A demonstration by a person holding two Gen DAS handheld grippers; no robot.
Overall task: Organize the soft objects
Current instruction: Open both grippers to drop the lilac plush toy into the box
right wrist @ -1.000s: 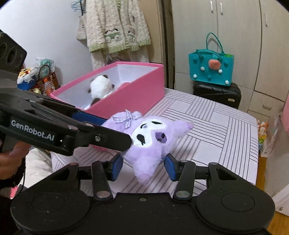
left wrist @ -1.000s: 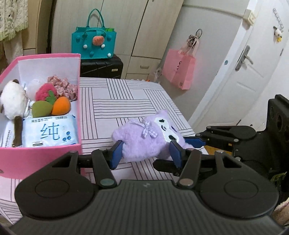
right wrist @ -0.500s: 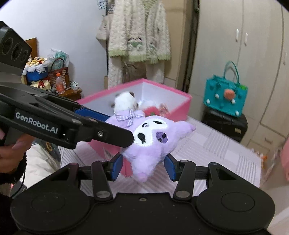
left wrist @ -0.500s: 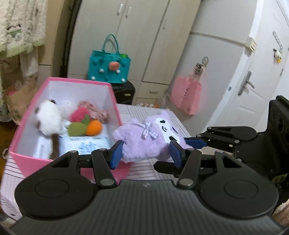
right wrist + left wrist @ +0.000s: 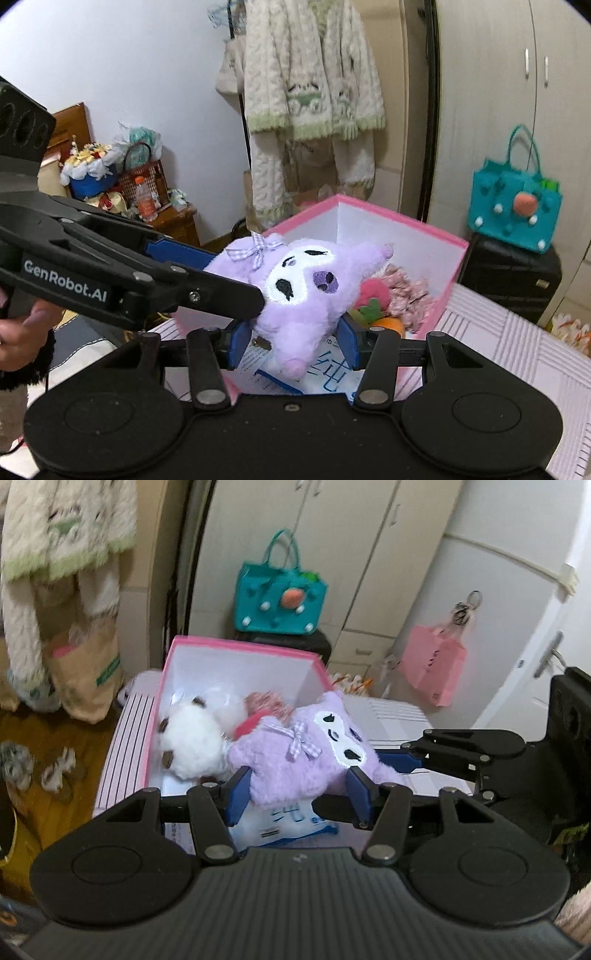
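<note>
Striped cloth covers the table [image 5: 517,350], and on it stands a pink box [image 5: 236,648] with white inner walls, open at the top. Inside lie a white plush [image 5: 192,746], a tissue pack [image 5: 295,821] printed in blue, a pink floral scrunchie [image 5: 406,291], and small felt pieces — a red one [image 5: 373,291] and an orange one [image 5: 391,325]. A purple plush [image 5: 306,760] with a white face patch and a checked bow hangs above the box's near end, over the tissue pack, clear of the box floor. Both grippers hold it at once: the left gripper [image 5: 299,790] pinches its body between blue pads, and the right gripper [image 5: 291,343] squeezes its lower end — fingers of each pressed into the fur on either side. A hand [image 5: 22,332] grips the left tool's handle.
</note>
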